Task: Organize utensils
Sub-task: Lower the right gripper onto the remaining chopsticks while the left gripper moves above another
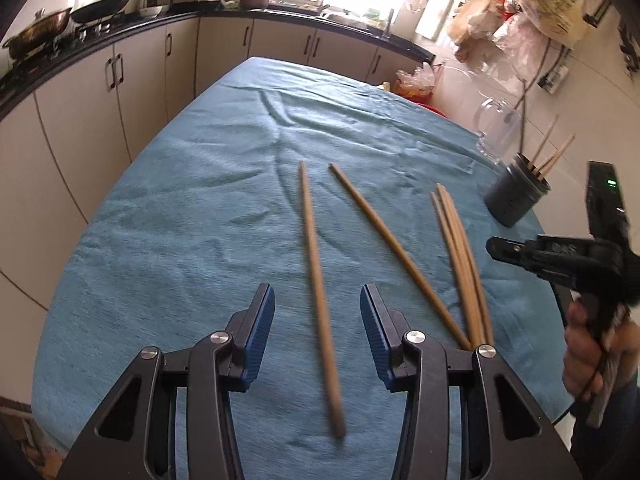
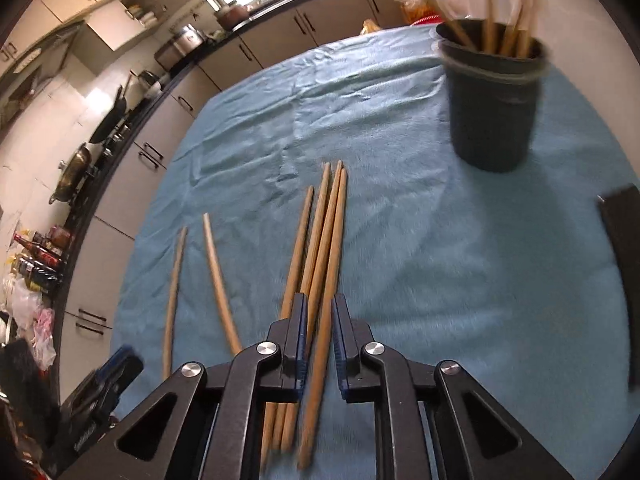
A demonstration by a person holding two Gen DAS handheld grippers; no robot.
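Observation:
Several wooden chopsticks lie on the blue cloth (image 1: 180, 208). My left gripper (image 1: 318, 308) is open above one lone chopstick (image 1: 318, 280), which runs between its fingers. A second lone chopstick (image 1: 384, 236) lies to the right, then a bundle (image 1: 460, 256). My right gripper (image 2: 319, 316) has narrowly parted jaws around one chopstick (image 2: 326, 292) of the bundle (image 2: 308, 264); whether it grips is unclear. It shows from the side in the left wrist view (image 1: 520, 252). A dark cup (image 2: 494, 100), also in the left wrist view (image 1: 514, 196), holds several chopsticks.
A clear glass mug (image 1: 494, 128) stands behind the cup near the table's right edge. A dark flat object (image 2: 624, 264) lies at the right. Kitchen counters with woks (image 1: 96, 12) and pots run along the left and back. Bags hang at the upper right (image 1: 520, 12).

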